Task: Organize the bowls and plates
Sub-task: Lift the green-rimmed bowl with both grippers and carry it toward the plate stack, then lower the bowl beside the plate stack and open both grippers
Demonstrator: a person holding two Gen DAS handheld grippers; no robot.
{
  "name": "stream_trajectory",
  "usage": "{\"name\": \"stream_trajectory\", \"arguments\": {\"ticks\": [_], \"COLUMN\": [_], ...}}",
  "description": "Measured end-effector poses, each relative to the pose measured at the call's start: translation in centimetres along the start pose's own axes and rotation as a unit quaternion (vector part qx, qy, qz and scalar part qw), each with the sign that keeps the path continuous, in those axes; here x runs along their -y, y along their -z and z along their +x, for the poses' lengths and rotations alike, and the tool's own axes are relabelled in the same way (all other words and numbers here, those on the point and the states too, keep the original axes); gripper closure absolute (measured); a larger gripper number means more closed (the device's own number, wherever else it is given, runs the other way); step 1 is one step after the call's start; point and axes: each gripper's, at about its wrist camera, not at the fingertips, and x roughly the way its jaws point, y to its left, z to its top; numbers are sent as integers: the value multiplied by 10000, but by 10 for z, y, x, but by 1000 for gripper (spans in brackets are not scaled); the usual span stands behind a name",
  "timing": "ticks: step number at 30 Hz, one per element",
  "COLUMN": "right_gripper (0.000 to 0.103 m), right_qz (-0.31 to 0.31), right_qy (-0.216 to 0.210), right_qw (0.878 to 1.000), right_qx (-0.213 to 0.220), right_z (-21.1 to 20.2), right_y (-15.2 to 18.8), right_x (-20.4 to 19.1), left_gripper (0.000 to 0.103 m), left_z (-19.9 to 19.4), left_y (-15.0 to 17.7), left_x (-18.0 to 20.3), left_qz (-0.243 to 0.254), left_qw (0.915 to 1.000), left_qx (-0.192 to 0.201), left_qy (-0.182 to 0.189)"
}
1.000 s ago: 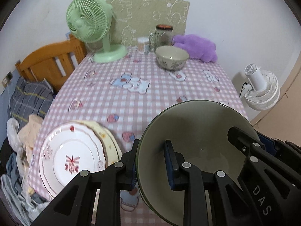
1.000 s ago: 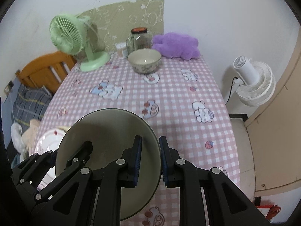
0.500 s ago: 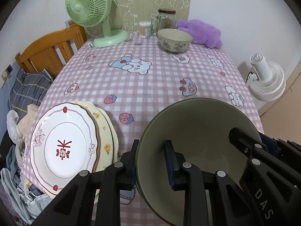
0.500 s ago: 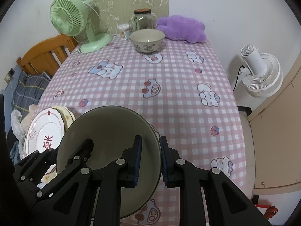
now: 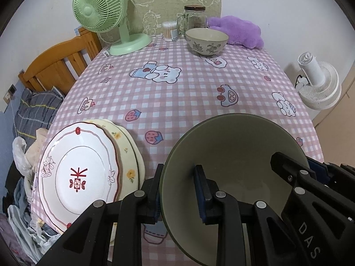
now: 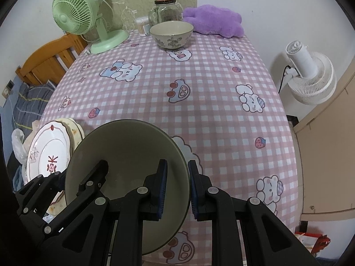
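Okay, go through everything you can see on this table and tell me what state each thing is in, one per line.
Large olive bowl: empty, clamped at opposite rims by both grippers.
Left gripper: shut on the bowl's left rim.
Right gripper: shut on the bowl's right rim.
Plates: stacked at the table's near left edge, white one on top.
Patterned bowl: upright, empty, at the far end.
Glass jar: lid on.
Green fan: whether it runs cannot be told.

- A home, a lived-in bedroom or small living room.
- Surface under pink checked cartoon-bear tablecloth.
- Wooden bed frame alongside, heaped clothes.
- Green desk fan, purple plush toy, glass jar, white floor fan.
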Motion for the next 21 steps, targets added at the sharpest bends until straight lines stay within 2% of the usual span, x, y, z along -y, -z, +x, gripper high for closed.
{"name": "stream_trajectory", "arguments": {"ticks": [2,4,7,21], "right_gripper": [81,81,81,81], "right_qz": [27,55,134,349], "right_qy": [-4,-4,-18,396], "right_qw": [10000,10000,9998,9986], "right_qx": [-15,-60,-155,-100], "right_z": [1,4,9,17], "right_y": [1,1,5,11], "right_x": [-1,-1,-2,-5], "left_gripper": [79,79,78,78], "left_z": [1,7,12,24], "left_y": [1,2,6,6], "left_x": [0,-2,-5,-5], "left_qz": [42,-25,-74,135], "left_qw": [10000,9997,9994,9978], "left_qx": [-13,-225,-344,-510], "left_qy": [-42,-14,41,404]}}
